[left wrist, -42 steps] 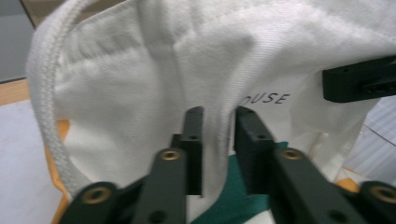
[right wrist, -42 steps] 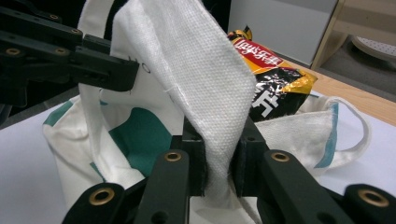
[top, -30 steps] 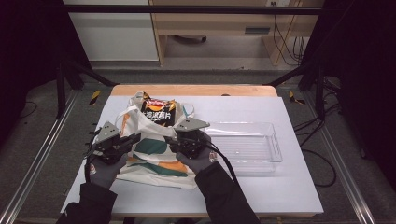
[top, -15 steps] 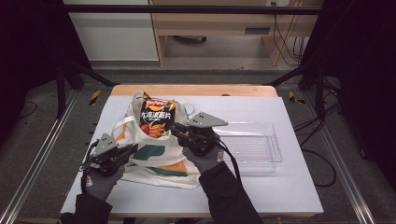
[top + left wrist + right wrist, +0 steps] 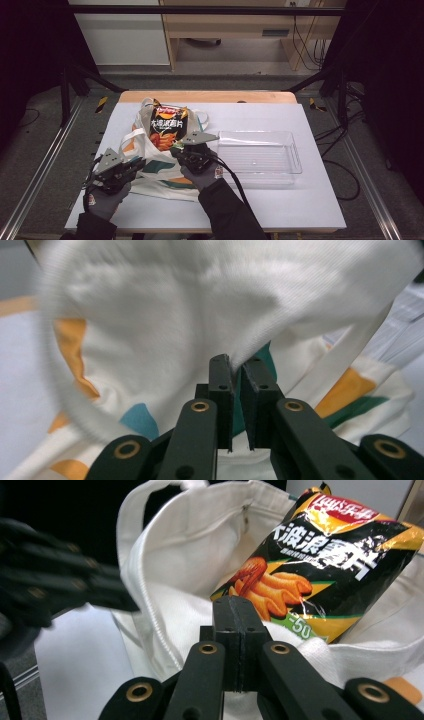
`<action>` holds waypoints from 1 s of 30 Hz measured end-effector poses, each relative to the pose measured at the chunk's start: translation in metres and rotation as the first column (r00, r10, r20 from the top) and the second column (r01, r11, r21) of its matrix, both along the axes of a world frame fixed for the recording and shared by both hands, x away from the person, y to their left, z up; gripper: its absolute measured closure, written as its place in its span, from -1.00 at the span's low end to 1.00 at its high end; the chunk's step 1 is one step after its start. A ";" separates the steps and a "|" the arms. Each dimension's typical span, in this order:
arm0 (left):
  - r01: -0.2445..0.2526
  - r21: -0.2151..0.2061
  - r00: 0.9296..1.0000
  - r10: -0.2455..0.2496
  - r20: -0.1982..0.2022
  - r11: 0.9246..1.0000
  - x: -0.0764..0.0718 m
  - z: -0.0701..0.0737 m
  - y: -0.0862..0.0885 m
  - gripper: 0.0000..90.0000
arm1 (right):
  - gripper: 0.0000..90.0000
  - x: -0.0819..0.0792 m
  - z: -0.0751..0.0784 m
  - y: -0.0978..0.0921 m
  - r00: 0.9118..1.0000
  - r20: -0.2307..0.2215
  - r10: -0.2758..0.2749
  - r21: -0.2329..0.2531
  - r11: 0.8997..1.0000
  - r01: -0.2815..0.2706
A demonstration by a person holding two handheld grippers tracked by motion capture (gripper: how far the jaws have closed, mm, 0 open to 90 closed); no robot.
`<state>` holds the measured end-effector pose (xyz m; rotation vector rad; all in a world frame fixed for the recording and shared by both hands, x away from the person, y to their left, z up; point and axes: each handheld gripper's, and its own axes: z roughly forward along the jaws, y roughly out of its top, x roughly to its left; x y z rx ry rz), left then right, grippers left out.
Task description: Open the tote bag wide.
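A white tote bag (image 5: 160, 170) with orange and teal patches lies on the left half of the white table (image 5: 300, 210). A black and orange chip bag (image 5: 167, 125) sticks out of its open far end. My left gripper (image 5: 137, 164) is at the bag's near left side, shut on a fold of its cloth (image 5: 165, 315), which is pinched at the jaw tips (image 5: 237, 362). My right gripper (image 5: 176, 150) is at the middle of the bag, shut on its white rim just below the chip bag (image 5: 320, 565). The rim (image 5: 190, 545) stands up around the chips.
A clear plastic tray (image 5: 260, 157) stands empty to the right of the bag, close to my right hand. A wooden strip (image 5: 210, 96) runs along the table's far edge. The left gripper (image 5: 55, 575) appears blurred and dark in the right gripper view.
My left gripper has drawn back toward the near left corner with the bag's cloth in it. My right gripper has shifted slightly right, and more of the chip bag shows.
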<state>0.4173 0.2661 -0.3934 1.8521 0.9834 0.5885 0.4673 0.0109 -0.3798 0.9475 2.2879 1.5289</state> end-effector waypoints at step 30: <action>-0.017 0.076 0.998 0.021 -0.051 0.997 0.065 0.020 -0.030 0.99 | 1.00 -0.032 -0.055 0.013 0.998 -0.042 0.035 -0.114 0.993 -0.040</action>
